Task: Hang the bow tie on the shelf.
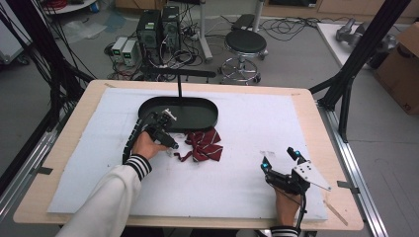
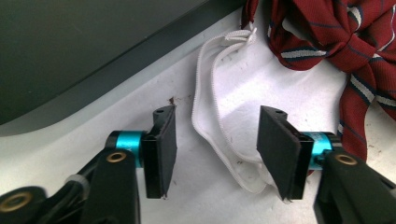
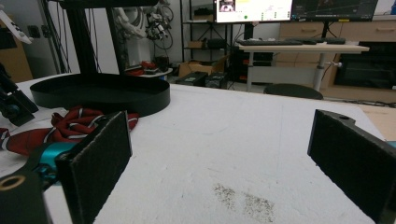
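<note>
In the left gripper view, the red striped bow tie [image 2: 336, 42] is cut off by the top and right edges. The white elastic strap [image 2: 210, 102] passes behind the right-hand finger at its lower end. The black oval tray [image 2: 70, 51] runs past the top and left edges. In the high view, the strap is too small to make out.

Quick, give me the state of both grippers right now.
Left gripper: open, jaws on either side of the white strap, holding nothing.
Right gripper: open and empty, over the white mat.
</note>
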Available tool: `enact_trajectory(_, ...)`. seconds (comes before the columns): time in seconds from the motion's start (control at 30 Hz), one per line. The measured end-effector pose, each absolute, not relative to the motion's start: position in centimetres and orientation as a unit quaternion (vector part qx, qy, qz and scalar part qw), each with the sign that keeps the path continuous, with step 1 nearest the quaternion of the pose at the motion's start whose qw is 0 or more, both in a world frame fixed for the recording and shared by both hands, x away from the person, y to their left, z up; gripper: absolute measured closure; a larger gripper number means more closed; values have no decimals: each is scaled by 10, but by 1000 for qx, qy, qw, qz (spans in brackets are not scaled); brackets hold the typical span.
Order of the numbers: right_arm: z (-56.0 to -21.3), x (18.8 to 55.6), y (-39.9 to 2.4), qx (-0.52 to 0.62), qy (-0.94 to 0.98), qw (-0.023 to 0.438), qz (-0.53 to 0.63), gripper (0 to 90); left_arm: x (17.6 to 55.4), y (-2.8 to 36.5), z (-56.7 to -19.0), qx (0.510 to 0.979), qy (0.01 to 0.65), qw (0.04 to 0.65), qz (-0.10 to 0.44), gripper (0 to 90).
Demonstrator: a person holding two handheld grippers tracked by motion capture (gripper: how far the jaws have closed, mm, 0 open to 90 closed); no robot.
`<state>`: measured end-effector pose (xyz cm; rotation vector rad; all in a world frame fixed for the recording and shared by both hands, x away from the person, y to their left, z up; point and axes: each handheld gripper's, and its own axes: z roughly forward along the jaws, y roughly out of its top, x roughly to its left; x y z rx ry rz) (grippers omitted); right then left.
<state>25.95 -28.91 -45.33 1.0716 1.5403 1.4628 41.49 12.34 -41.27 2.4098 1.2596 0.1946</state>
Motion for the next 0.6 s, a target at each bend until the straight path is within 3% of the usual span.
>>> enact_trajectory(0.6,-453,259,-289,419,600,370,572,52,418,117,-414,873,438,198,85,838)
